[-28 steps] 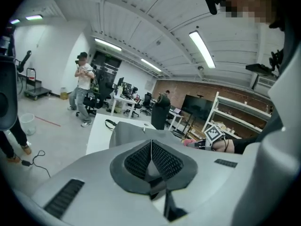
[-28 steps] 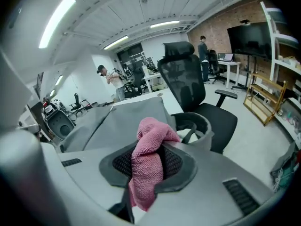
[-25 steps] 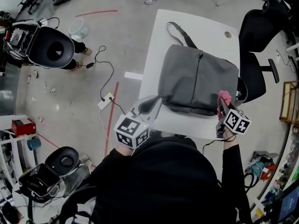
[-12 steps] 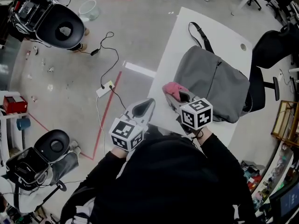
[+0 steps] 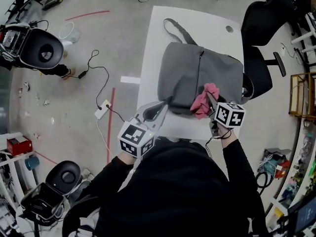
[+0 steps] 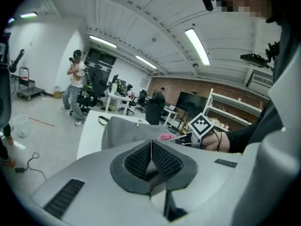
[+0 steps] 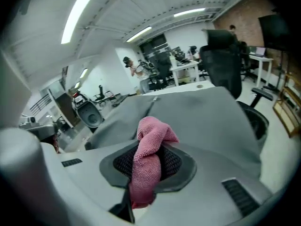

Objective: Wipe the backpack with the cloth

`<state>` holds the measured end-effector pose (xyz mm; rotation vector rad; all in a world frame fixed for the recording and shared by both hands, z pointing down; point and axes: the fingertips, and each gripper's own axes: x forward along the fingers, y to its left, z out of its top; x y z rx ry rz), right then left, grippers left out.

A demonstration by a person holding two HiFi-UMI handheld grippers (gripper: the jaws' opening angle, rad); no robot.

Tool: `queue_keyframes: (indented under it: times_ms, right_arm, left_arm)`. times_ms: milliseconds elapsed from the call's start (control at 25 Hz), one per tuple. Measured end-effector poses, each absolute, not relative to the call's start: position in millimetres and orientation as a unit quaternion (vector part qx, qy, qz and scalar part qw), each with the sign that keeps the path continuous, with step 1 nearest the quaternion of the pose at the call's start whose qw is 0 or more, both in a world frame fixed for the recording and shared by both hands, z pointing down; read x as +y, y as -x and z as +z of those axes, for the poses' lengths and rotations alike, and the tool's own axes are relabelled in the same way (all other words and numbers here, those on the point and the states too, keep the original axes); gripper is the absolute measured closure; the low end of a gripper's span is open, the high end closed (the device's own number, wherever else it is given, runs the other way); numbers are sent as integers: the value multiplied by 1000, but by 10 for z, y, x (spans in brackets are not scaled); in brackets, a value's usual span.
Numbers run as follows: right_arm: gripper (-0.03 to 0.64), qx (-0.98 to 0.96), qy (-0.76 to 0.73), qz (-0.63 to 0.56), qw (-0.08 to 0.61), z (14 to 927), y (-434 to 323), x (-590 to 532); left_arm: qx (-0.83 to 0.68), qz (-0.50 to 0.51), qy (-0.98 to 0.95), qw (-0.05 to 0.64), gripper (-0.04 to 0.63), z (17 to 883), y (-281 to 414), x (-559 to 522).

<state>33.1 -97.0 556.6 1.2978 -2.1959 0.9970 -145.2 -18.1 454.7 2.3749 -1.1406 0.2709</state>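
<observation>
Counted: 2 claws, 1 cloth, 1 backpack, 1 bench.

The right claw is clamped on the pink cloth. In the right gripper view the cloth runs down between the 2 ribbed pads and bunches into a knob just past the tips. The grey backpack lies flat on the white bench, straight ahead of this claw and below it. The cloth's bunch sits over the edge of the backpack nearest the claw. No view shows whether it presses on the fabric.

The left claw has its 2 jaws together with nothing between them; the left gripper view shows the pads meeting in 1 line. Its tips are just beside the backpack's near corner, over the bench edge. From this claw the backpack lies ahead and a little to the right. The cloth and the right claw are further off to its right, level with the backpack's near edge.

The backpack's 1 visible strap loops out at the end farthest from both claws. Also visible is 1 black office chair, beyond the right claw and to its right, beside the bench.
</observation>
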Motion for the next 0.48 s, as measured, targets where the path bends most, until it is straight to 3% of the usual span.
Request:
queue_keyframes:
  times_ms: [280, 480]
  right_arm:
    - [532, -701, -599, 351, 161, 5477, -2454, -1021]
    - [532, -701, -624, 326, 114, 5115, -3079, -1219]
  left_arm:
    - [-369, 105, -891, 245, 575, 4453, 360, -191]
    - [-373, 111, -885, 256, 575, 4429, -116, -3]
